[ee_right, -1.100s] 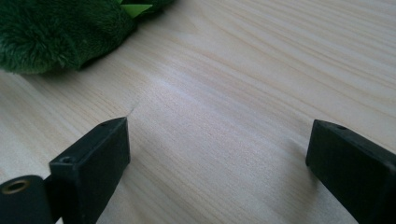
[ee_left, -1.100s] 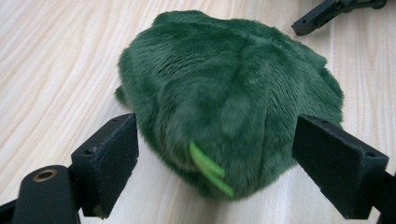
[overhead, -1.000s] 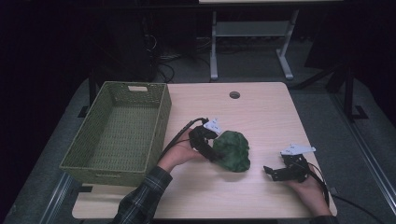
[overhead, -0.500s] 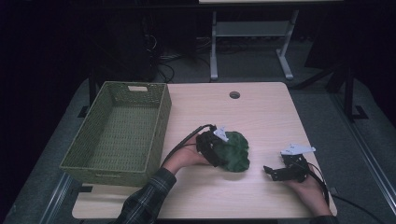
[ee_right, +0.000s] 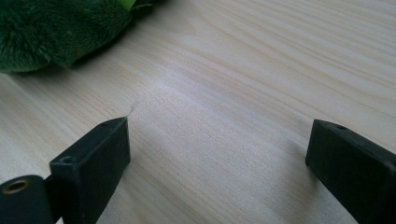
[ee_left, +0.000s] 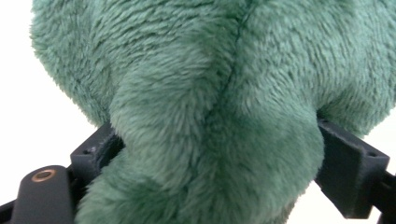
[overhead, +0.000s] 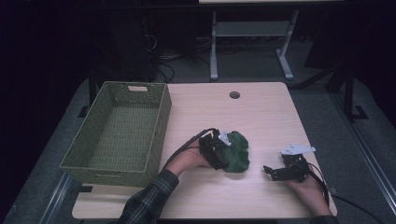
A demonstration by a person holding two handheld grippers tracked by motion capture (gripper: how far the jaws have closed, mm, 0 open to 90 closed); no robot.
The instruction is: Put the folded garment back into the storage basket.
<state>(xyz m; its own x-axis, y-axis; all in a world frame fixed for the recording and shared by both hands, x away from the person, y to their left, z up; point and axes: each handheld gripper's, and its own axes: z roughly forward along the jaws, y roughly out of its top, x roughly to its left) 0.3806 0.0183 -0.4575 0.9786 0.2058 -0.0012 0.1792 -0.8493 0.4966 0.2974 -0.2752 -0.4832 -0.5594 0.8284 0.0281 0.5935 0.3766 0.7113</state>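
From above, the high view shows a light wooden table (overhead: 261,116) with a green woven basket (overhead: 161,121) standing along its left side; nothing can be seen lying inside the basket, only its woven floor. Just right of the basket, near the table's middle, lies a green plush toy (overhead: 237,152). The left gripper (overhead: 218,150) is pushed against the toy's left side, the person's hand and plaid sleeve (overhead: 149,200) behind it. The right gripper (overhead: 270,171) rests low over the table near the right front edge, well apart from the toy, its jaws pointing left toward it.

Up close in the left gripper view, a fold of the plush toy (ee_left: 219,116) bulges between the two black jaws, which press into the fur on either side; the left gripper (ee_left: 219,154) is clenched on the toy, which sits outside the basket.

Low over the wood in the right gripper view, the right gripper (ee_right: 217,154) has its jaws spread wide with only bare table (ee_right: 261,70) between them. The plush toy (ee_right: 56,28) lies at the upper left corner, apart from both jaws.
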